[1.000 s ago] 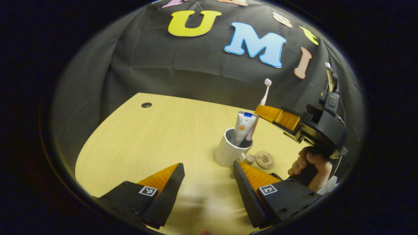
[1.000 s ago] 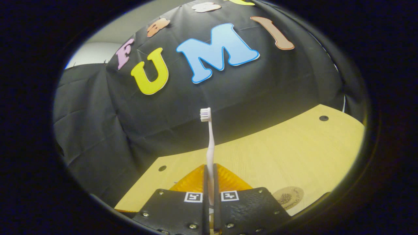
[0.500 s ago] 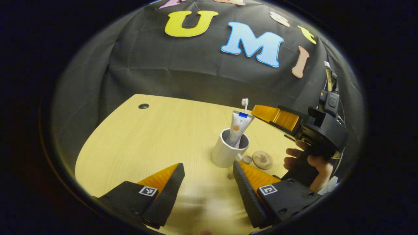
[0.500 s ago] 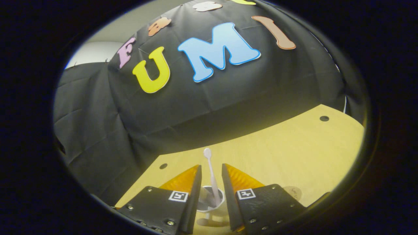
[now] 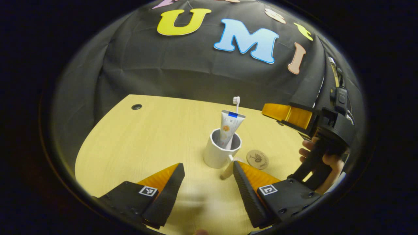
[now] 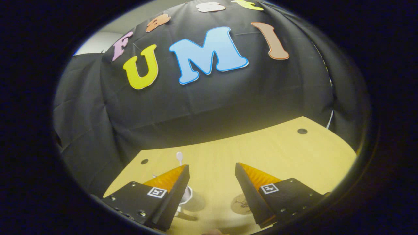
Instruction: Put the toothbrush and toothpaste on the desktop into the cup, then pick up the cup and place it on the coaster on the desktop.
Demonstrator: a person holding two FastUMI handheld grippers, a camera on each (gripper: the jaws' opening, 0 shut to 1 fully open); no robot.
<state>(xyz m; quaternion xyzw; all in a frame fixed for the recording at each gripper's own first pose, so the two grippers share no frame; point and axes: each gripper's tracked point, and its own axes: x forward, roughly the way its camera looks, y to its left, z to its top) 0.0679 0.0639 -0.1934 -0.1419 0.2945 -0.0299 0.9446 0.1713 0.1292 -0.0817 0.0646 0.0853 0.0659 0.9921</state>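
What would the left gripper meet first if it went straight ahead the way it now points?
Probably the cup, which stands just ahead, a little right of the midline between the open fingers of the left gripper. The handle nears one finger; depth is unclear.

Pale wood-grain tabletop, smooth, with soft sheen. White cup, glossy like ceramic. Round coaster, matt wood with dark print. Toothpaste tube, smooth plastic. Booth wall of matt creased cloth.
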